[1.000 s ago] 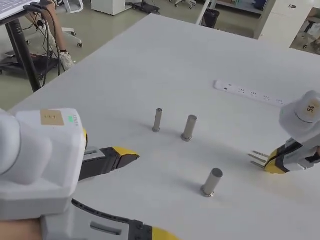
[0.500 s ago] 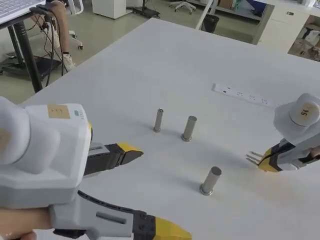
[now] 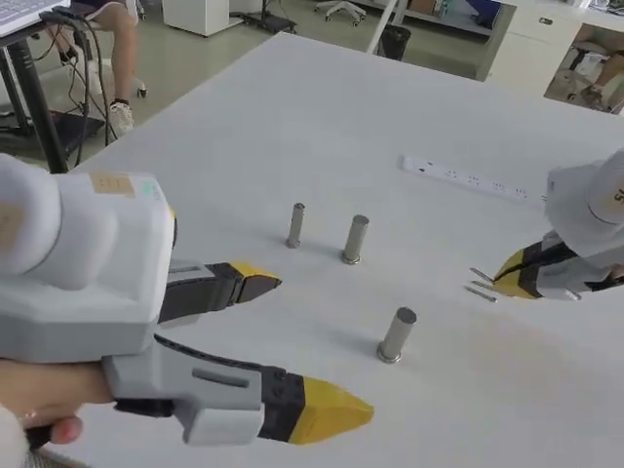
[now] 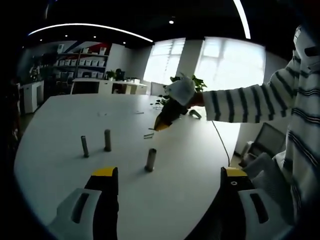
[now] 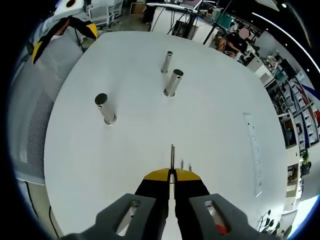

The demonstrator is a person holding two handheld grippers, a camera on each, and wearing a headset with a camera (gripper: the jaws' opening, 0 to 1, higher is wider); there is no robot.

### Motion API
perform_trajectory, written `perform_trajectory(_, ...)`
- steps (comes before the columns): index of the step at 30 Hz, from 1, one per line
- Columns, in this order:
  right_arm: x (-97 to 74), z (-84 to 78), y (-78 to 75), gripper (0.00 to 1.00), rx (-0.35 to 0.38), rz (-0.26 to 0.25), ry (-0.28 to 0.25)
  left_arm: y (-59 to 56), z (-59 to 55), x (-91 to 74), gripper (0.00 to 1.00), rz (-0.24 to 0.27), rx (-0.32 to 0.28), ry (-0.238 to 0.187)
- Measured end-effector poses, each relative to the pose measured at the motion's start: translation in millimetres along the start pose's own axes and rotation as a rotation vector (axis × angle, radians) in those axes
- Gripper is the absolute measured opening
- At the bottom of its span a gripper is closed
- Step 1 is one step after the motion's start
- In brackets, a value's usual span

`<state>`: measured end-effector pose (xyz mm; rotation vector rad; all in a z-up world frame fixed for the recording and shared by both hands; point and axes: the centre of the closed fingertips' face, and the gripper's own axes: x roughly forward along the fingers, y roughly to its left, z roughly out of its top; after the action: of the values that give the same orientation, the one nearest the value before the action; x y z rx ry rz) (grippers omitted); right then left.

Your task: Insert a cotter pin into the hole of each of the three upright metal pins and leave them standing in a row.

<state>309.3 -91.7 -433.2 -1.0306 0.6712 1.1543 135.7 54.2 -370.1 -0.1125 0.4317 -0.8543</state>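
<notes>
The left claw (image 3: 324, 348) is held low over the near part of the white counter (image 3: 292, 117), and it is grasped by a hand (image 3: 44, 400) at the bottom left of the head view. Its two yellow-tipped jaws are spread wide and nothing is seen between them; the same wide gap is shown in the left gripper view.

The right claw (image 3: 502, 279) is seen at the right side of the counter. In the right gripper view its jaws are pressed together on a thin cotter pin (image 5: 172, 154), which points forward from the tips. A second thin piece (image 3: 480, 293) is seen just beside it in the head view; whether it is held or lies on the counter cannot be told.

Three metal pins are standing upright on the counter. The first metal pin (image 3: 295, 225), the thinnest, and the second metal pin (image 3: 355, 240) stand near each other. The third metal pin (image 3: 397, 334) is placed apart from them, closer to the person and between the two claws. No cotter pin can be seen in any of them.

A white power strip (image 3: 468, 178) is lying on the far right part of the counter. In the left gripper view a striped sleeve (image 4: 250, 105) is seen behind the right claw.
</notes>
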Motion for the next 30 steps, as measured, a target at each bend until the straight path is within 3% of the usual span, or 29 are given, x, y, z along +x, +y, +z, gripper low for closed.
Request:
perform_trajectory(13, -32.1, 41.5, 8.6, 0.00, -0.099, -0.097, -0.122, -1.4, 14.9, 13.3, 0.76, -0.016, 0.004, -0.020)
perform_trajectory(19, -44.3, 57.3, 16.0, 0.00, -0.131, -0.143, -0.175, 3.2, 28.0, 18.6, 0.71, -0.024, -0.029, -0.062)
perform_trajectory(24, -51.8, 68.9, 21.6, 0.00, -0.163, -0.187, -0.201, 8.5, 37.6, 23.6, 0.68, -0.033, -0.062, -0.084)
perform_trajectory(26, -54.7, 70.2, 18.5, 0.00, -0.227, -0.244, -0.174, 10.5, 40.2, 25.2, 0.66, -0.041, -0.086, -0.086)
perform_trajectory(30, -58.5, 80.1, 27.9, 0.00, -0.240, -0.255, -0.204, 16.2, 45.8, 27.9, 0.63, -0.029, -0.097, -0.104)
